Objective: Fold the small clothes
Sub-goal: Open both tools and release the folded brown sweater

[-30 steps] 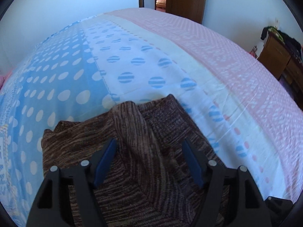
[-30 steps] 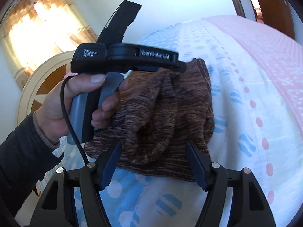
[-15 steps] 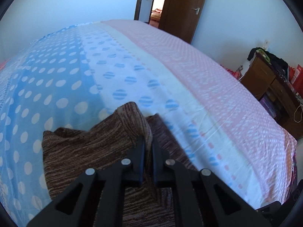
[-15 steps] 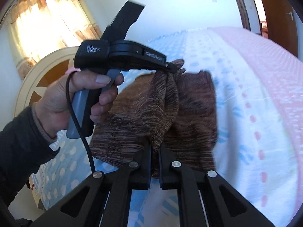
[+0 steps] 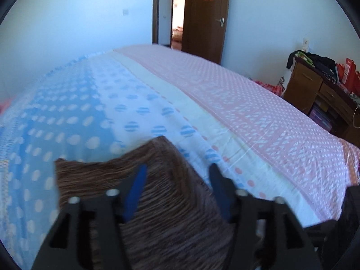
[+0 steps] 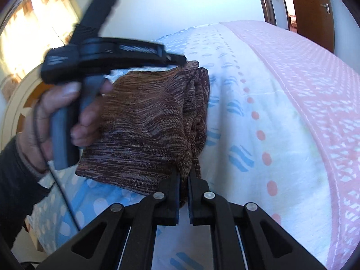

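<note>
Bed beyond the brown knit lay wide open; only the left tongs crowded it.

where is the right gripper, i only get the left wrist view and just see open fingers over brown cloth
Observer: The right gripper is shut on the near edge of the brown cloth, which lies on the bed.
Operator: is the cloth flat there
Observer: No, layers bunch into a ridge running from that pinch to the far corner.
Operator: and my left gripper from that side
Observer: The left gripper sits at the far corner, with a hand on its handle; contact is unclear.
</note>
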Available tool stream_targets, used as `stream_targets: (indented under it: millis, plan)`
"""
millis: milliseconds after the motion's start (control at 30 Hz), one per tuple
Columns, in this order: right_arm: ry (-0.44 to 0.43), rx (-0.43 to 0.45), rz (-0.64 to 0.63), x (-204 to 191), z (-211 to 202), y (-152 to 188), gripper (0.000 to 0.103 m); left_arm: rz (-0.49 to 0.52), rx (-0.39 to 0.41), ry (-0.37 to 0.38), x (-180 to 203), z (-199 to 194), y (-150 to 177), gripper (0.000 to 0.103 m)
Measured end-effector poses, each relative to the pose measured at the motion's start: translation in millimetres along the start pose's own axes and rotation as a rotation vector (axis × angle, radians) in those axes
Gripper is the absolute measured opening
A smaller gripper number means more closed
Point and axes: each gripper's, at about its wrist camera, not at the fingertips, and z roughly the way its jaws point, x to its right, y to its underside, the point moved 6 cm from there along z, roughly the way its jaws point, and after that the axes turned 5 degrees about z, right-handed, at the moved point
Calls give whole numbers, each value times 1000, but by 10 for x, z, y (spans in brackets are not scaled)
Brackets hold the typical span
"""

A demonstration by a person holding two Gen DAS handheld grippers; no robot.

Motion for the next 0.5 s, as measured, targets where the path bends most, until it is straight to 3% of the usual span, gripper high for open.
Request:
stream_targets:
  millis: [100, 167, 200, 333, 400, 500]
  plan:
    - [-10, 9, -13, -46, -24, 5, 6, 17, 25, -112, -197, -287, 266, 77]
    - [47, 58, -11, 18, -130, -23, 28, 6, 27, -172, -372, -429, 498, 77]
    - [56, 79, -7, 26, -179, -63, 46, -8, 32, -188, -458, -484, 607, 77]
    - [-5, 130, 34, 0, -282, -348, 49, -114, 13, -181, -716, -515, 948, 77]
    - [-68, 93, 51, -91, -117, -534, 49, -166, -16, -152, -746, -428, 1059, 80]
    - [-93, 18, 88, -116, 277, -785, 49, -189, -39, -134, -698, -311, 1138, 83]
